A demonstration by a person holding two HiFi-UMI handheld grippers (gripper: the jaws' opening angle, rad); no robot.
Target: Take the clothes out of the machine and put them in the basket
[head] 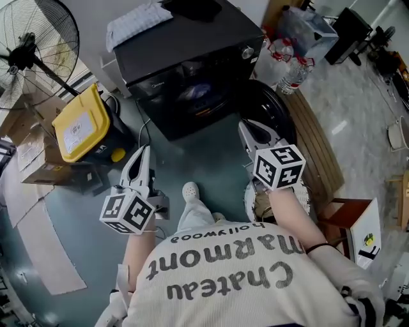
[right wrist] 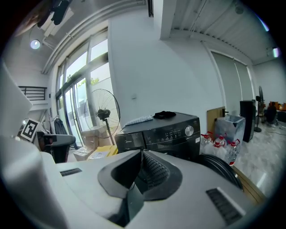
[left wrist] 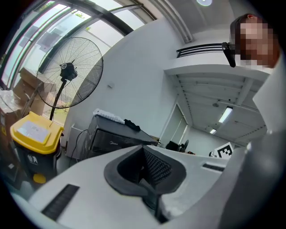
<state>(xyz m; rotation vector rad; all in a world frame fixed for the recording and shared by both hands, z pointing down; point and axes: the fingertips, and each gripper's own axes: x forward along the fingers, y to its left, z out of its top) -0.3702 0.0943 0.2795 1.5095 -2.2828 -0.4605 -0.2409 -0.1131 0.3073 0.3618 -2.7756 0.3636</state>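
- The machine is a black, boxy front loader on the floor; its front faces the person and its longer side runs across the head view
- Its round door stands swung open off the machine's right front corner
- In the dark opening in the machine's front, something pale and bluish shows dimly; these look like the clothes, but their shape cannot be made out
- The basket is white and round with a perforated wall; it stands on the floor in front of the machine, just beyond the open door, and is mostly hidden under the right arm and marker cube
- Something olive-brown lies in the basket
- The left tongs are pressed together with nothing between them; they point towards the machine's front left, well short of it
- The right tongs are also pressed together and empty; their tips point at the machine and lie beside the lower edge of the open door in the head view
- On top of the machine lie a folded white cloth and a dark item
- Left of the machine stand a yellow-lidded bin and, further off, a pedestal fan
- Right of the machine stand water bottles
- A pale shoe rests on the floor in front of the machine, between the two tongs
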